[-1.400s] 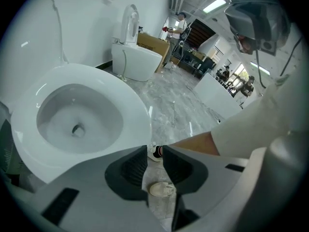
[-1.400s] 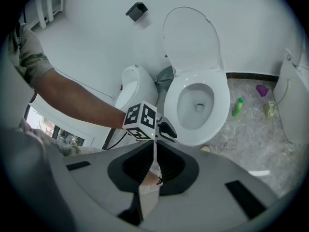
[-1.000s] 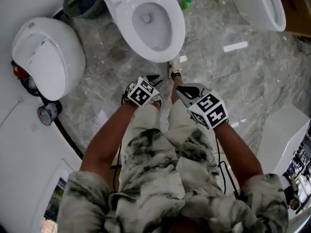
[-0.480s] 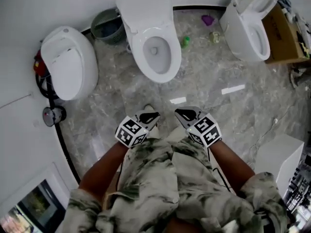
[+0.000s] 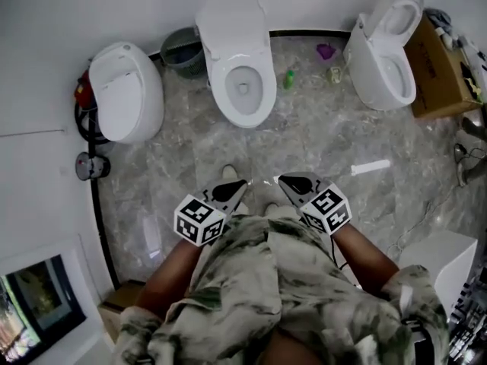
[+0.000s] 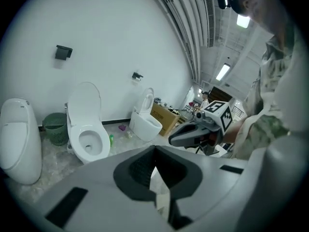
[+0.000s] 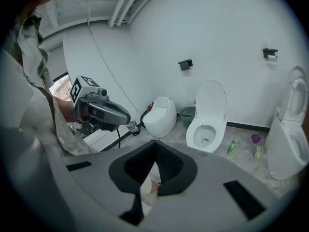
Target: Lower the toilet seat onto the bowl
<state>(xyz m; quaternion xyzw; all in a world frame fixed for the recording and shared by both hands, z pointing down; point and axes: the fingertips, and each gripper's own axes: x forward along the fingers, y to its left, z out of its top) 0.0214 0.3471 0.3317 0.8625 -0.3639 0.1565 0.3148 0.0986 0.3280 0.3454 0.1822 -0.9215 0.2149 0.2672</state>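
Note:
The white toilet stands at the far wall, its bowl uncovered. Its seat and lid are raised together against the wall. Both grippers hang low in front of the person's thighs, well short of the toilet. My left gripper is shut with nothing between its pads. My right gripper beside it is also shut and empty. In the left gripper view the toilet lies far beyond the closed jaws, with the right gripper to the side. The right gripper view shows the toilet and the left gripper.
A closed white toilet stands to the left and a third toilet to the right. Also here are a green bin, a green bottle, a cardboard box, a white cabinet and cables on the marble floor.
The person has backed away, so the toilet now lies farther off and smaller in the head view. Both grippers stayed close to the thighs.

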